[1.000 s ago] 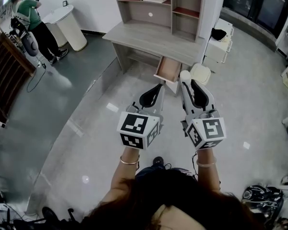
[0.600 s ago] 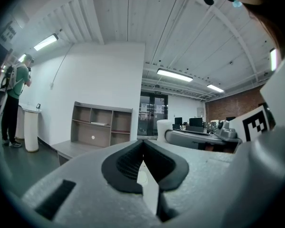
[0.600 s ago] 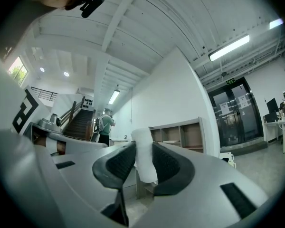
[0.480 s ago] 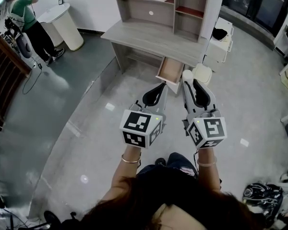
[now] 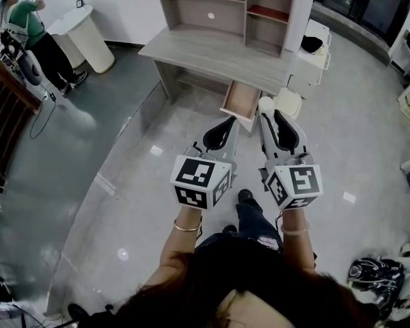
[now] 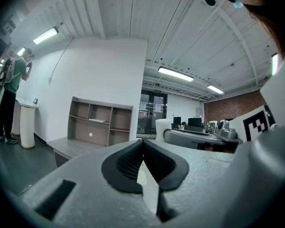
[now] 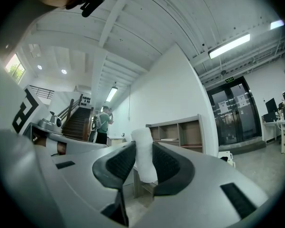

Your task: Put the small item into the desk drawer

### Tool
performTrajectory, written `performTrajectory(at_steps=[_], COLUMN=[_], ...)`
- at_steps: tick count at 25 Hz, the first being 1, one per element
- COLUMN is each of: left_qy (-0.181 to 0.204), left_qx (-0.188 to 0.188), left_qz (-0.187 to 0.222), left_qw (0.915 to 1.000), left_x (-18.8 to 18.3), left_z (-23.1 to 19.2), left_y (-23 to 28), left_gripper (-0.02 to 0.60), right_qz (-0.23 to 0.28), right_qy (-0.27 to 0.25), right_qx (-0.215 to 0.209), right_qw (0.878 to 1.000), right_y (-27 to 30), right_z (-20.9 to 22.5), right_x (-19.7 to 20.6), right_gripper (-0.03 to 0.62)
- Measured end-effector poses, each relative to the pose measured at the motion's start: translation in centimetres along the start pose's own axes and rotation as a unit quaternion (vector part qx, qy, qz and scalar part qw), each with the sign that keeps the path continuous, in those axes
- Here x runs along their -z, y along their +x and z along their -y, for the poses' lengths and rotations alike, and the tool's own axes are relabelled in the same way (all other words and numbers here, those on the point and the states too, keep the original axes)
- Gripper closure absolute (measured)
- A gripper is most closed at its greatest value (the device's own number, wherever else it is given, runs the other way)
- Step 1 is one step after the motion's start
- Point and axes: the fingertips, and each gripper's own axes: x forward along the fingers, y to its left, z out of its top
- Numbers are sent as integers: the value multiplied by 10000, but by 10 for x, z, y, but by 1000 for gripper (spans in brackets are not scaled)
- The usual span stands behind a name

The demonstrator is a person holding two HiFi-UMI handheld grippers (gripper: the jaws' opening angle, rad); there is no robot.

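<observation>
My right gripper point(image 5: 266, 113) is shut on a small white cylinder-like item point(image 5: 264, 104), held in the air above the floor just short of the desk. In the right gripper view the white item point(image 7: 144, 158) stands upright between the black pads point(image 7: 121, 163). Beside it, the left gripper point(image 5: 227, 123) has its jaws shut and holds nothing; its tips point(image 6: 142, 142) meet. The grey wooden desk point(image 5: 205, 49) has a shelf unit on top. Its drawer point(image 5: 240, 100) is pulled open and hangs out just beyond both grippers.
A white stool point(image 5: 288, 104) stands right of the drawer, with a white cabinet point(image 5: 314, 53) behind it. At the far left a person point(image 5: 29, 20) stands by a round white table point(image 5: 90, 35). A dark wooden stair rail point(image 5: 7, 108) runs along the left edge.
Both grippers keep about the same place and grip. The person holding them has stepped forward: a leg and shoe now show under the grippers.
</observation>
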Motion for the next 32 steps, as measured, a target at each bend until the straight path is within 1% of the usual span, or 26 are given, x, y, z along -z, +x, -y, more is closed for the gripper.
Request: performTrajectory(at_steps=[8, 12, 17, 26, 32], left_qy=[30, 34, -59, -81, -67], left_qx=[-30, -69, -164, -287, -305], left_qz=[-25, -52, -110, -160, -224], left_qw=[10000, 10000, 9998, 9994, 9993], left_x=[-1, 2, 5, -2, -2], left_z=[-16, -27, -46, -81, -97], left_y=[34, 58, 93, 161, 207], left_gripper=[566, 566, 566, 566, 566], right_qz=[11, -21, -75, -176, -248], right_qy=[-13, 26, 17, 39, 58], right_qx=[-91, -166, -297, -350, -334], right_qw=[10000, 9999, 9995, 9992, 9991], right_y=[31, 51, 83, 143, 179], right_z=[18, 31, 49, 92, 125], right_x=[7, 14, 25, 37, 47], right_gripper=[488, 488, 488, 488, 488])
